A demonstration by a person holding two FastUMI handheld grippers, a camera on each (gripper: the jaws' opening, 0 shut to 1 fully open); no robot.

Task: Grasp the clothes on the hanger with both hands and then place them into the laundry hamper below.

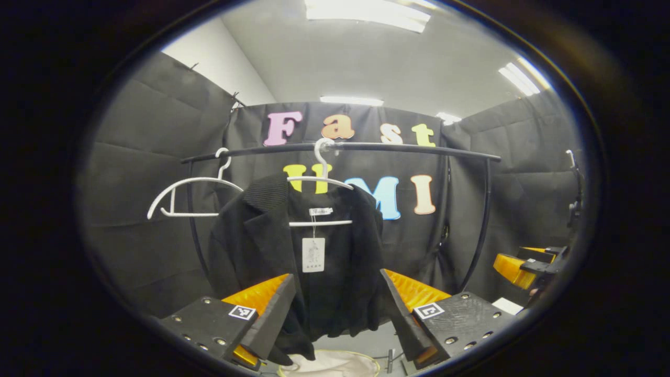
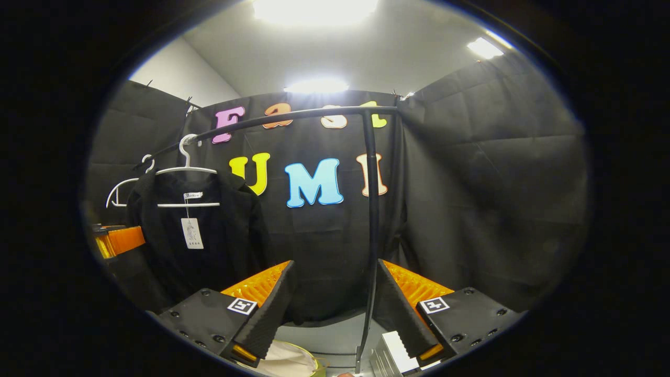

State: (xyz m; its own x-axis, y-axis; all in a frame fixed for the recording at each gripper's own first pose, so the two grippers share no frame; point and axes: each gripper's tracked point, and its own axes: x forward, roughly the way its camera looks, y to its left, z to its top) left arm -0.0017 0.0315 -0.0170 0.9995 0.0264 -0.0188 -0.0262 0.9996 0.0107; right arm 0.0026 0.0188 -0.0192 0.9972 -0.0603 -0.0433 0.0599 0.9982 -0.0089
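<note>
In the left gripper view my left gripper (image 1: 337,309) stands wide apart at six o'clock, its two fingers holding nothing. Between them, just ahead, hangs the black coat (image 1: 293,251), its lower hem dropping down into the gap without touching either finger as far as I can tell. A paper tag (image 1: 313,254) dangles at the coat's open collar. The coat sits on a white hanger (image 1: 322,180) hooked over the dark rail (image 1: 398,148) at twelve o'clock. A second white hanger, bare (image 1: 188,196), hangs on the same rail toward ten o'clock. Straight below, at six o'clock, a pale rim of the laundry hamper (image 1: 335,364) shows under the coat. At three to four o'clock I see my other gripper farther off at the edge.

In the right gripper view my right gripper (image 2: 332,309) is likewise spread wide and has hold of nothing. The rack's upright post (image 2: 372,220) rises through the gap between its fingers, nearer the right one. The coat (image 2: 209,241) hangs off at nine to ten o'clock, well apart from these fingers, with the left gripper (image 2: 119,240) beside it at nine. The hamper's rim (image 2: 293,361) sits at six to seven o'clock, under the left finger, and a white ridged block (image 2: 392,356) lies at five o'clock.
</note>
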